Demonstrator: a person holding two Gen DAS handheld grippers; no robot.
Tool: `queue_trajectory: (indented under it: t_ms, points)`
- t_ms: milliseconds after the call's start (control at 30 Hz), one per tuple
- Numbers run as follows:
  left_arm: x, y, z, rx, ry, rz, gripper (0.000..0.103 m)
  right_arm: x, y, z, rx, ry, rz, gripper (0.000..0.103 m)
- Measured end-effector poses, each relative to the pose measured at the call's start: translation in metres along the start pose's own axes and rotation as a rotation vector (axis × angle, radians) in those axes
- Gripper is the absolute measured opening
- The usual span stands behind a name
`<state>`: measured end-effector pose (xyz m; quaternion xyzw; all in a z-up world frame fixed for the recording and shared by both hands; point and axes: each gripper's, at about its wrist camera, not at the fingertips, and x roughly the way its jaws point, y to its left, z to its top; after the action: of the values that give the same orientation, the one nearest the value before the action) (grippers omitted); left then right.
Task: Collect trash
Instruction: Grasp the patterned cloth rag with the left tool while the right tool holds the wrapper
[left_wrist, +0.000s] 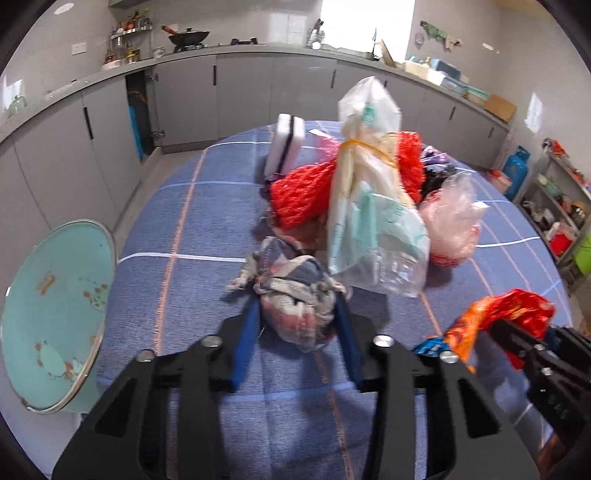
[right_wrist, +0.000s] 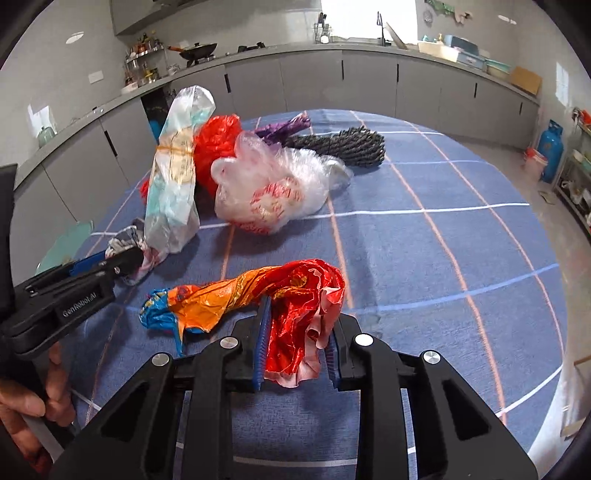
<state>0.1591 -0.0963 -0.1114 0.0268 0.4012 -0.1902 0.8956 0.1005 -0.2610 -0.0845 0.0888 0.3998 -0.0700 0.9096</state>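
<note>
On the blue checked cloth, the left gripper grasps a crumpled rag; the right gripper clamps a red-orange wrapper.

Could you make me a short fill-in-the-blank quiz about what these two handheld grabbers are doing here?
1. The left gripper is shut on a crumpled ____ bundle.
2. The right gripper is shut on a red and ____ foil wrapper.
3. A ____ rubber band circles the tall plastic bag.
4. The tablecloth is ____ with a grid of lines.

Missing words: plaid cloth; orange; yellow; blue

Grey kitchen cabinets, bright window, blue checked tablecloth.
</note>
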Motion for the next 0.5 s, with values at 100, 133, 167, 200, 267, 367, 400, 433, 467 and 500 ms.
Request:
queue_trajectory:
  t_ms: [100,133,167,200,267,367,400,433,467,500]
  points:
    - [-0.006,0.002,-0.003,-0.012,-0.019,-0.025,0.029,-0.006,0.002,0.0,-0.006,-0.025,-0.001,0.027]
    - [-0.008,0.002,-0.003,-0.012,-0.025,-0.032,0.028,-0.009,0.003,0.001,-0.008,-0.033,0.0,0.027]
    - [-0.011,0.002,-0.004,-0.008,-0.03,-0.03,0.028,-0.009,0.004,0.002,-0.008,-0.038,0.0,0.027]
    - [-0.014,0.002,-0.005,-0.004,-0.036,-0.026,0.028,-0.011,0.004,0.002,-0.006,-0.043,0.002,0.027]
    - [-0.024,0.004,-0.006,0.004,-0.052,-0.017,0.027,-0.013,0.005,0.002,-0.001,-0.046,0.011,0.027]
    - [-0.039,0.006,-0.011,0.014,-0.075,-0.015,0.027,-0.019,0.007,0.004,0.008,-0.06,0.018,0.027]
    - [-0.044,0.007,-0.013,0.018,-0.081,-0.012,0.027,-0.022,0.009,0.004,0.006,-0.066,0.019,0.027]
    - [-0.048,0.009,-0.014,0.021,-0.086,-0.01,0.027,-0.024,0.011,0.004,0.005,-0.07,0.02,0.027]
    - [-0.052,0.01,-0.015,0.021,-0.087,-0.011,0.027,-0.027,0.012,0.005,0.003,-0.08,0.021,0.027]
    - [-0.055,0.014,-0.015,0.02,-0.087,-0.012,0.027,-0.029,0.014,0.005,0.003,-0.086,0.02,0.027]
